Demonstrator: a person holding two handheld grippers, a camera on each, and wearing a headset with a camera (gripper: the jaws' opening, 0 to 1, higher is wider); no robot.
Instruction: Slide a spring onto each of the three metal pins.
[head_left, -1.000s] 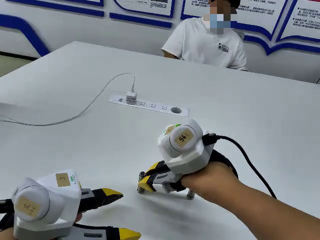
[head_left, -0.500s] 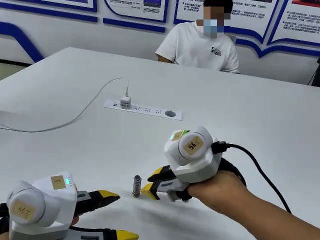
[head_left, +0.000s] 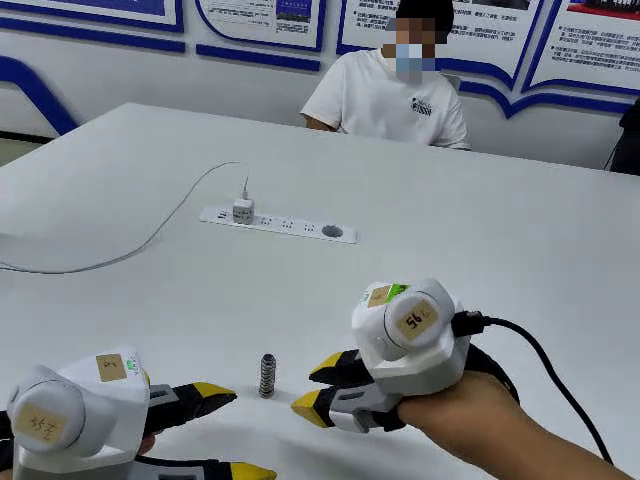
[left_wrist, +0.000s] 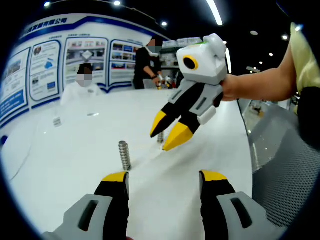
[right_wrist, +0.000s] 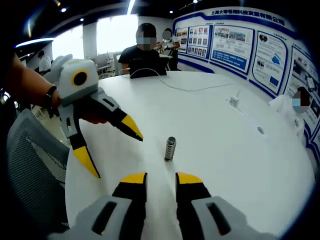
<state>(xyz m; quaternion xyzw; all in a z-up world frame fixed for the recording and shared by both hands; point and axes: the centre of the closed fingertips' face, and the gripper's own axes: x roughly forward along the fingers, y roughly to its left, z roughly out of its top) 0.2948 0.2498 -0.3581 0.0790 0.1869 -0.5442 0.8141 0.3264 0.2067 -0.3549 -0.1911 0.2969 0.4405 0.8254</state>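
Jaws on left gripper (head_left: 243, 432) wide apart, nothing held. Jaws on right gripper (head_left: 312, 388) narrowly apart, also empty, tips near spring (head_left: 267, 375). It stands upright on white table (head_left: 450, 230), btwn both grippers, touching neither. Power strip (head_left: 280, 224) well beyond.

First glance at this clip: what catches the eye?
A small upright spring stands on the white table between the two yellow-tipped tools, the left tool wide open, the right tool narrowly open. Behind it lies a power strip, and a person sits across the table.
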